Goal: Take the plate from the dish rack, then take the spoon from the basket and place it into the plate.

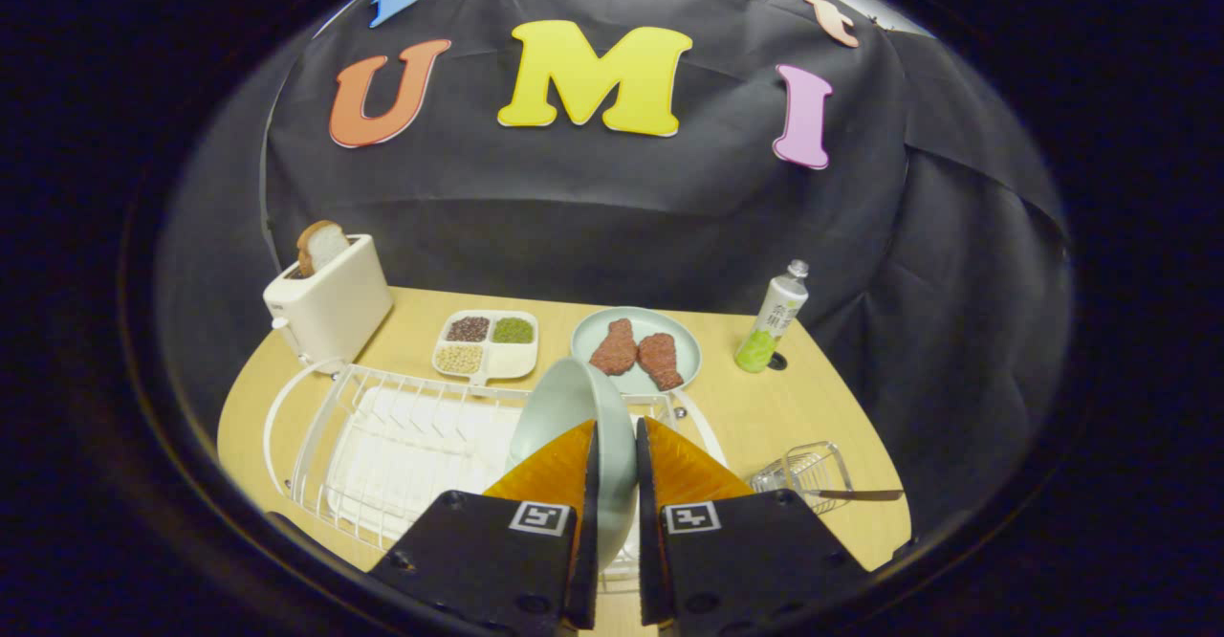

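- A black cloth wall (612, 207) backs the booth; in front of it lies a light wood table (765, 417) with rounded corners, its far edge against the cloth.
- At the far left corner stands a cream toaster (330, 307) with a slice of bread (320, 245) sticking up from its slot.
- Just ahead of the toaster sits a white wire rack (382, 446), spanning the left half of the table, its left rail close to the table edge.
- Beyond the rack lies a divided tray (486, 345) holding dark, green and pale grains.
- A pale green plate (564, 403) stands on edge at the rack's right end, its rim running into the narrow gap between the fingers.
- The gripper (615, 446) has its jaws drawn close on either side of that rim; whether both press on it cannot be told.
- Beyond the fingers lies a second plate (679, 331) with two pieces of meat (638, 352).
- To the right stands a green bottle (773, 321), tilted; its label is too small to read.
- Near the right edge lies a wire basket (803, 470) with a spoon (856, 495) poking out toward the edge.
- Bare wood lies open between the rack, bottle and basket.
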`<state>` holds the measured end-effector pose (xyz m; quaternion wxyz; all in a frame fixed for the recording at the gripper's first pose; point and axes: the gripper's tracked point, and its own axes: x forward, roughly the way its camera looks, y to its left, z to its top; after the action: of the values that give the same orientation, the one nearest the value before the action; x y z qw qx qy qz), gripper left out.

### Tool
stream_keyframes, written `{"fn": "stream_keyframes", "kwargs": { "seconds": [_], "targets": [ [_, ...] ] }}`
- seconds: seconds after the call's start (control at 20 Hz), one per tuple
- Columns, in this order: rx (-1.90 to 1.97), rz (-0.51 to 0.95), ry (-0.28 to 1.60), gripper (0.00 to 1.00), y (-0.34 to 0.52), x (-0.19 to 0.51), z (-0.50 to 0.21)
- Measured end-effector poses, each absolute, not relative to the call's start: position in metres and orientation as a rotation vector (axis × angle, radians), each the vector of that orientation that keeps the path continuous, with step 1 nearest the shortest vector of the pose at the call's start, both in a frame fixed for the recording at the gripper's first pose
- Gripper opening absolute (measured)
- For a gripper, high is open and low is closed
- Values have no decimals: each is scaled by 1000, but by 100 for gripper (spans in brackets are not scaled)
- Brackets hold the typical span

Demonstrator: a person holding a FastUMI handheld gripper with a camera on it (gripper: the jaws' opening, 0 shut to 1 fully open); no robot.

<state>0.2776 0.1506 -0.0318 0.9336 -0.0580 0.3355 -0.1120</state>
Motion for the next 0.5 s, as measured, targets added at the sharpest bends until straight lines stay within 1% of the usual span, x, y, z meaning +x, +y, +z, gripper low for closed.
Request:
{"fn": "stream_keyframes", "kwargs": {
  "seconds": [0.05, 0.15, 0.5],
  "targets": [
    [-145, -254, 678, 18, 146, 278, -29],
    [-173, -268, 686, 14, 144, 277, -28],
    [-267, -301, 725, 11, 145, 278, -23]
  ]
}}
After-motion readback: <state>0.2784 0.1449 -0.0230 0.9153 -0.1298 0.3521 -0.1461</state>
